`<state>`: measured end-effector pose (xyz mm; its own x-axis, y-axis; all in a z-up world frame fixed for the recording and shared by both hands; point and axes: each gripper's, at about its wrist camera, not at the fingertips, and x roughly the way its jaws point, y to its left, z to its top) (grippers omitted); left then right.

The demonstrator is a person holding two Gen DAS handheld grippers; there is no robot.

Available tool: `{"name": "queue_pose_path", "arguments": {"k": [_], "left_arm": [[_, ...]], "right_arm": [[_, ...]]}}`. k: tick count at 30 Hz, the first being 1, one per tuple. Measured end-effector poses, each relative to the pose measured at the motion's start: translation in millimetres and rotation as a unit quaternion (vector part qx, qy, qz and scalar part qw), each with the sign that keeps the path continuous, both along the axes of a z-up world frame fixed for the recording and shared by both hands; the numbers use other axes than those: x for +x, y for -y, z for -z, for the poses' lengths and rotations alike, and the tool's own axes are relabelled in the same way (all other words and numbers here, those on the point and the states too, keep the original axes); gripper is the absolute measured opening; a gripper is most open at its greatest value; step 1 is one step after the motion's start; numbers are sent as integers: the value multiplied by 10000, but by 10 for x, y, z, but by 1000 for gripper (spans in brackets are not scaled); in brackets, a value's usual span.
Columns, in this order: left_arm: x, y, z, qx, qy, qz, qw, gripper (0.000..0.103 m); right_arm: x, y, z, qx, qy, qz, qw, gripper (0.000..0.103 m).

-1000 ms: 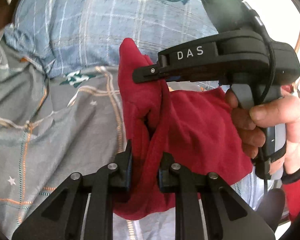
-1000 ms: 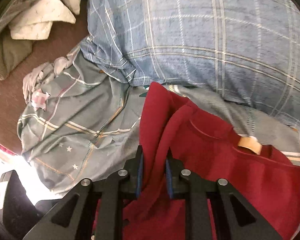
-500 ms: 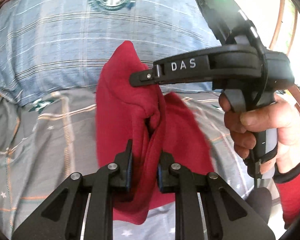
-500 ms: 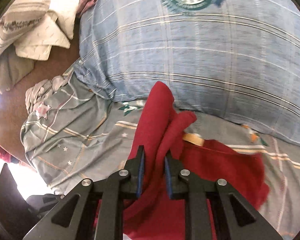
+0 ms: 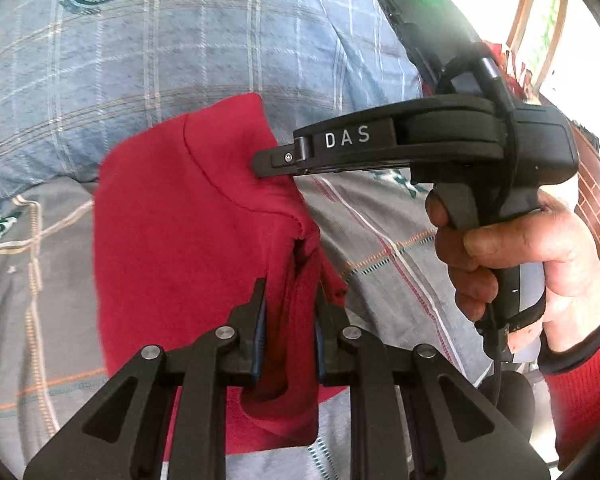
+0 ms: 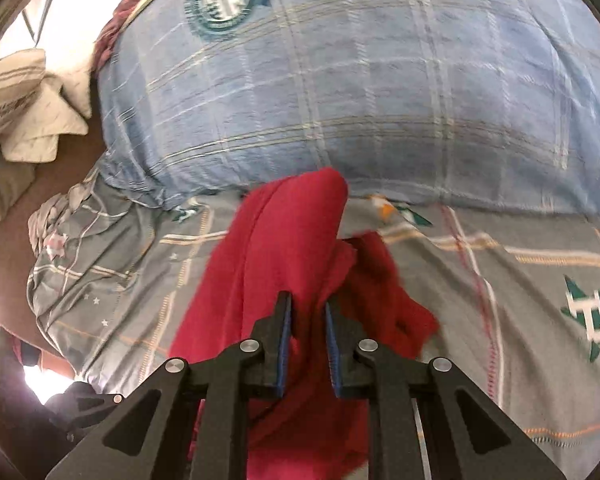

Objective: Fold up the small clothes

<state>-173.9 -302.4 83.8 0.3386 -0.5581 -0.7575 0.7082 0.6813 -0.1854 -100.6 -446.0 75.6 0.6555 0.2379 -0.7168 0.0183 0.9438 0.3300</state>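
the left gripper (image 5: 288, 320) is pinched on a bunched edge of the red garment (image 5: 172, 240). the garment hangs lifted over the grey sheet (image 5: 32, 280), in front of the blue pillow (image 6: 340, 80). the right gripper (image 6: 307, 344) clamps another edge. this looks like mid-fold, though motion blur makes that unsure. next, both edges likely need lowering evenly so the cloth lands flat.

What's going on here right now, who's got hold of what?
A person is folding a small red garment over a grey bedsheet, with a blue plaid pillow behind it. Both handheld grippers have their jaws clamped on bunched red cloth: the left gripper near one edge, the right gripper on another part. The garment hangs lifted between them, not yet laid flat. A pile of pale cloths sits off to the side.
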Motion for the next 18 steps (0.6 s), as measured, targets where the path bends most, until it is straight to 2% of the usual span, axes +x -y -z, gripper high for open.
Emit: {"name": "queue_pose_path", "arguments": {"k": [7, 9, 11, 13, 14, 15, 18], "left_arm": [[-30, 234, 230, 171, -267, 113, 9994, 16], [-67, 229, 238, 114, -329, 214, 9992, 16], [-51, 168, 223, 6, -503, 347, 9981, 21], [-46, 40, 140, -140, -709, 552, 9959, 34], [-62, -40, 92, -204, -770, 635, 9948, 46], [-93, -113, 40, -259, -758, 679, 9945, 51], [-139, -462, -175, -362, -389, 742, 9958, 56]], "right_arm": [[-36, 272, 436, 313, -230, 363, 9986, 12], [-58, 313, 501, 423, -235, 442, 9979, 12], [-84, 340, 547, 510, -242, 511, 9971, 13], [-151, 382, 530, 734, -184, 559, 9956, 20], [-188, 404, 512, 790, -189, 613, 9948, 29], [-255, 419, 486, 859, -209, 670, 9938, 40], [-459, 394, 418, 1010, -96, 630, 9928, 54]]}}
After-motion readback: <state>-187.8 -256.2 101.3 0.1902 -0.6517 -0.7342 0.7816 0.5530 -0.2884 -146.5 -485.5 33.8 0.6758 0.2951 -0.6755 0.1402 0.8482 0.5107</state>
